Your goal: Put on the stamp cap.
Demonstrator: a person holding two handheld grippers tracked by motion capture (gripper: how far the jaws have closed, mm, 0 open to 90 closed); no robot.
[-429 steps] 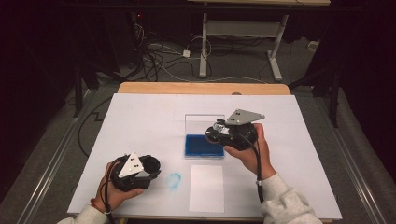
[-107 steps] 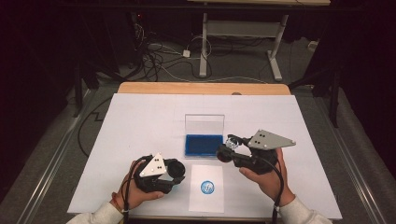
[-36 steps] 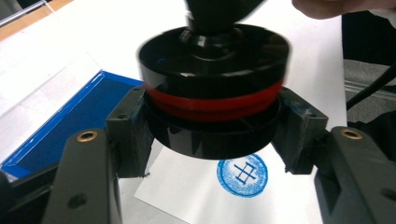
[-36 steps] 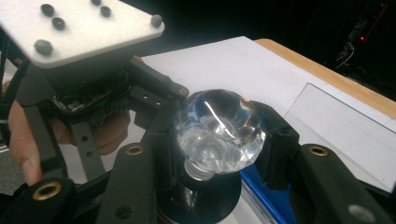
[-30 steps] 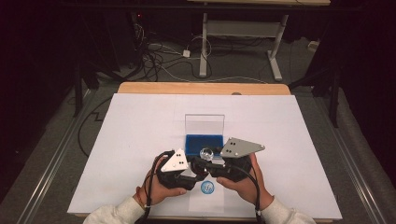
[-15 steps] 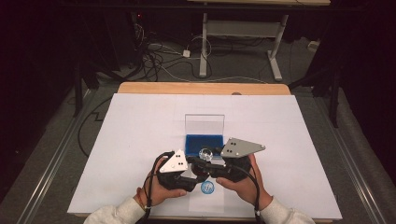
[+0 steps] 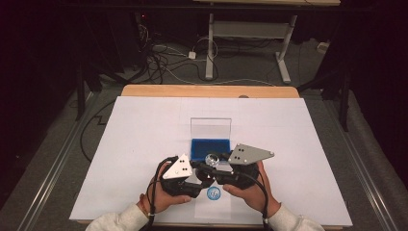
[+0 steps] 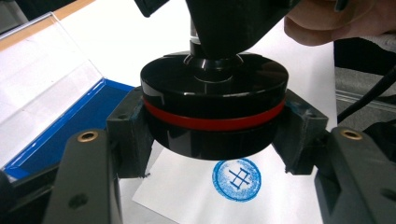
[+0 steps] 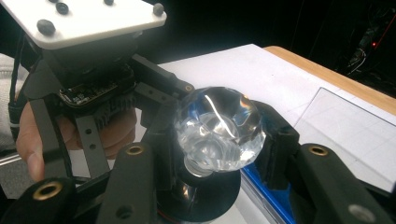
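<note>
A round stamp with a black base, a red band and a clear crystal knob hangs just above a white paper sheet. My left gripper is shut on the black base, one pad on each side. From the other side, my right gripper is shut on the crystal knob. In the high view the left gripper and the right gripper meet near the table's front edge. A blue round print lies on the paper right under the stamp.
A blue ink pad sits in its case just behind the grippers, its clear lid standing open. White covering spans the table. A wooden edge runs along the far side.
Since the oldest frames the blue print has appeared on the paper and both grippers have come together over it. Over the last second nothing has visibly moved.
</note>
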